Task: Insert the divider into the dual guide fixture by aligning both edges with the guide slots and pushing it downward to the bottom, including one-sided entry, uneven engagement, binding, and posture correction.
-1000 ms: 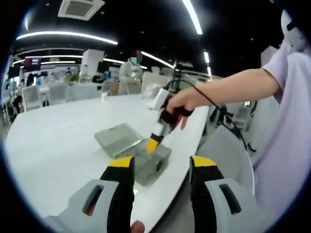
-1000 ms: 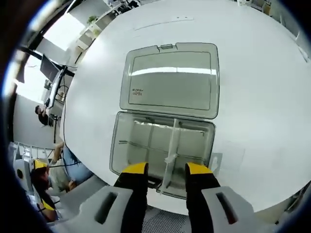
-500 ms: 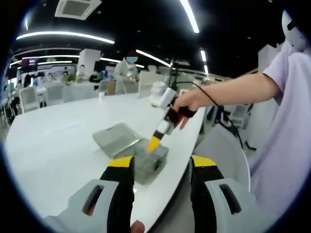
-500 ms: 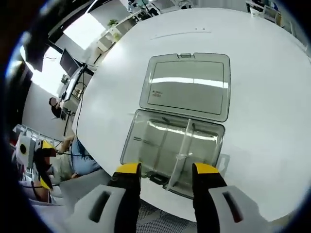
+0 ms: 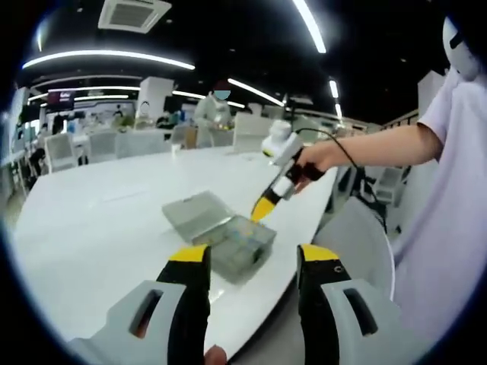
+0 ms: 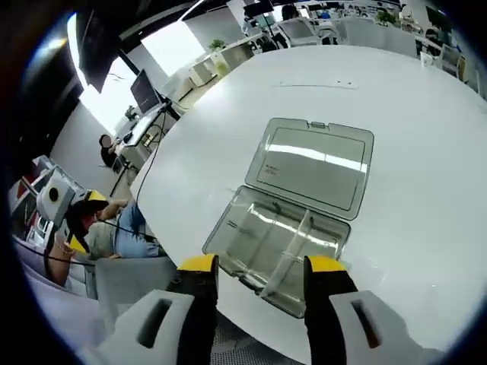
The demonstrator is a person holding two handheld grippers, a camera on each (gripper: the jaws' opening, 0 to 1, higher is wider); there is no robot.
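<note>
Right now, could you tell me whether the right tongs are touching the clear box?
Apart. In the left gripper view, the right tongs hang above the clear box, with white table showing between them.

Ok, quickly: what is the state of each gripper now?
Left gripper: open, holding nothing.
Right gripper: open, holding nothing, above the clear box.

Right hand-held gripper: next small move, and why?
Probably bring the right hand-held gripper back down toward the white divider to check and press it. The jaws are open and hold nothing. The divider stands in the clear box, whose lid lies open on the table. Whether it reaches the bottom cannot be told.
</note>
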